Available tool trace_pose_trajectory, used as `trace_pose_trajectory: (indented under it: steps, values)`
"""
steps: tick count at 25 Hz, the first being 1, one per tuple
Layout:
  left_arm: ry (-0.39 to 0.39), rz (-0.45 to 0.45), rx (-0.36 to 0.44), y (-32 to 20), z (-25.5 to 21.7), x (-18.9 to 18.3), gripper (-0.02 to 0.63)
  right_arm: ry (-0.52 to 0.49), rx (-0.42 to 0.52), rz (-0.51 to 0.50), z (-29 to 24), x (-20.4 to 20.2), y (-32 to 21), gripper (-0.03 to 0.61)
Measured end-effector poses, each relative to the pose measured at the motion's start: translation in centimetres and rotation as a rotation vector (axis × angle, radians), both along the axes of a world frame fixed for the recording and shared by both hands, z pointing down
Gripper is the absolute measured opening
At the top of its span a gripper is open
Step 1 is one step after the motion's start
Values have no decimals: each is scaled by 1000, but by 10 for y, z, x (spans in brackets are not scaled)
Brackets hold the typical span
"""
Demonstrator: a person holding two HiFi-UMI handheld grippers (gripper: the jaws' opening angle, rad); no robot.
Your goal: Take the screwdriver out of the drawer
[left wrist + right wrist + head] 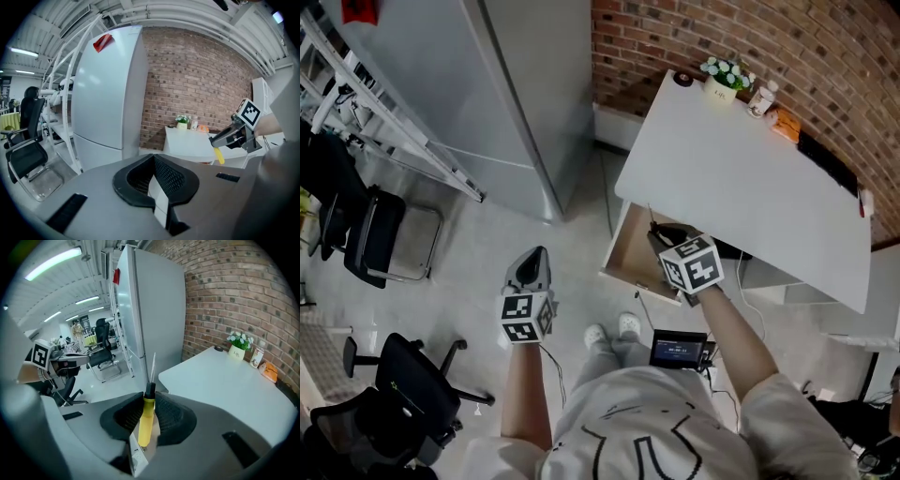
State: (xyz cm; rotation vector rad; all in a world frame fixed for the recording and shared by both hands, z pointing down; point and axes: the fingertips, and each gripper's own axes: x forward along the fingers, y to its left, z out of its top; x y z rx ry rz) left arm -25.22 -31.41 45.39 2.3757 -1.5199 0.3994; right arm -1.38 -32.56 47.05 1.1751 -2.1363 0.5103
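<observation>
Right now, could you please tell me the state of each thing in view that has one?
right gripper, shut on the screwdriver.
screwdriver, clamped by its yellow handle.
left gripper, shut, empty.
drawer, open.
refrigerator, doors closed.
small screen, lit.

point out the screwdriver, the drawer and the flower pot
screwdriver (147, 420): right gripper view, on its yellow handle
drawer (630, 251): head view, on its bare wooden bottom
flower pot (721, 91): head view, on the white pot's side
</observation>
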Motion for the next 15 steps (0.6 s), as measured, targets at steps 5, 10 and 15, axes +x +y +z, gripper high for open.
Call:
trace_pose_trajectory:
  steps: [5,10,15]
  values:
    - [4,15,54,-2,-28,8,9,-42,74,21,-36,10,5,81]
    - [11,22,127,-5,-62,10,9,-74,137,62,-64,20,11,81]
    - [17,27,206,-8,-95,12,10,-127,236,38,-95,22,18,81]
